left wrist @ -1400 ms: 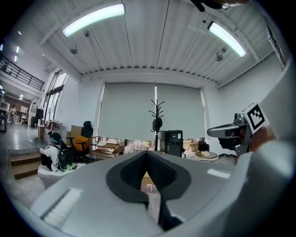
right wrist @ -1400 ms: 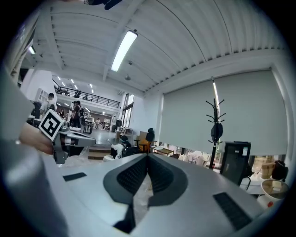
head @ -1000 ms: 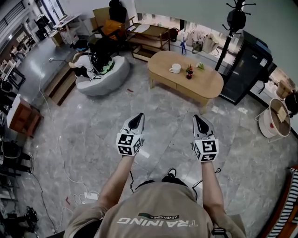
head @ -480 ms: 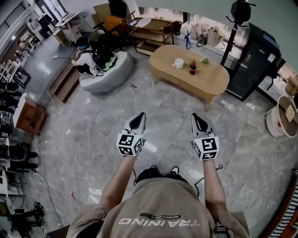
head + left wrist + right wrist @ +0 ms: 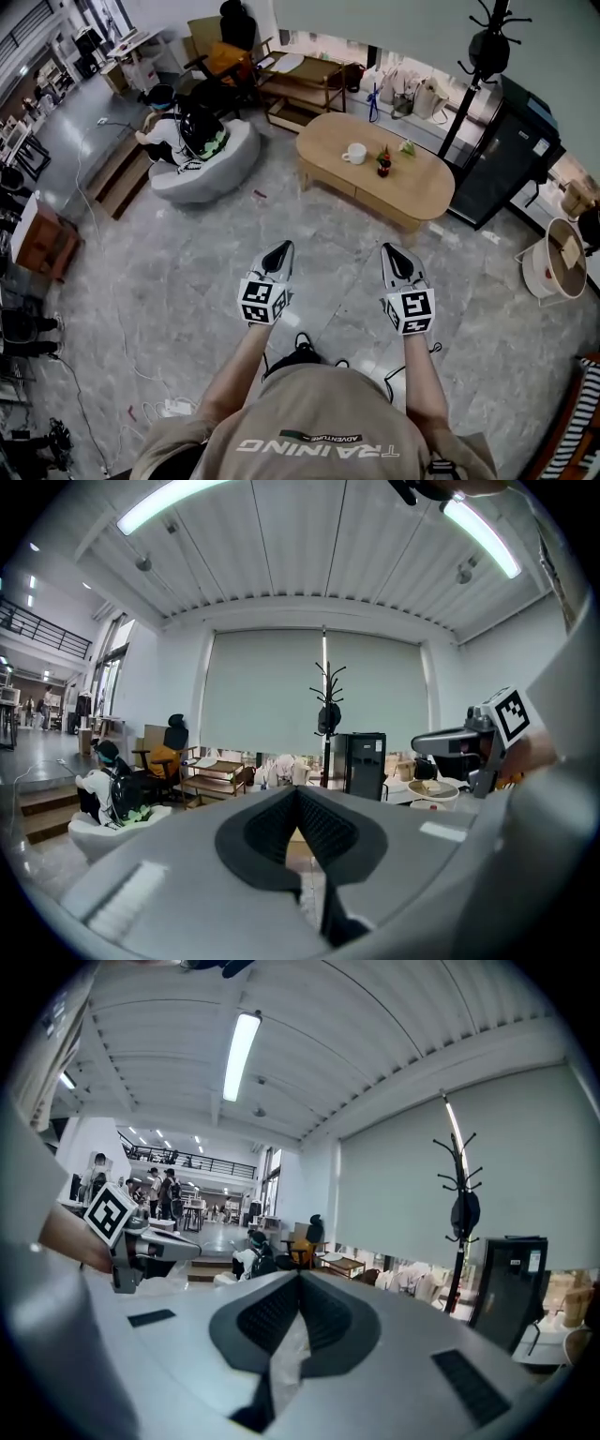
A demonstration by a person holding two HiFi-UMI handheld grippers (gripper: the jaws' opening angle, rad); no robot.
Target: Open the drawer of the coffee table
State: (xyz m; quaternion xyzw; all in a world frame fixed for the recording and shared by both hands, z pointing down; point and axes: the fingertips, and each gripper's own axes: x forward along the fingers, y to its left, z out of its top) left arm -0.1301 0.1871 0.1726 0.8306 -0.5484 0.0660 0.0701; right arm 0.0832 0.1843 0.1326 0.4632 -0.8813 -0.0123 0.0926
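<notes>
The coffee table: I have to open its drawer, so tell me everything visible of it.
The coffee table is light wood, with a long rounded top on short legs. It stands on the grey stone floor. A white mug, a small dark-and-red item and a greenish item sit on top. Its front panel looks flush, so the drawer appears shut.

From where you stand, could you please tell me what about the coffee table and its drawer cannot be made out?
- Head view: the coffee table is too small to make out any drawer front or handle.
- Left gripper view: the body of the left gripper hides the table, bar a tan sliver between its jaws.
- Right gripper view: the right gripper covers it.
- The dark item beside the mug: too small to name.
</notes>
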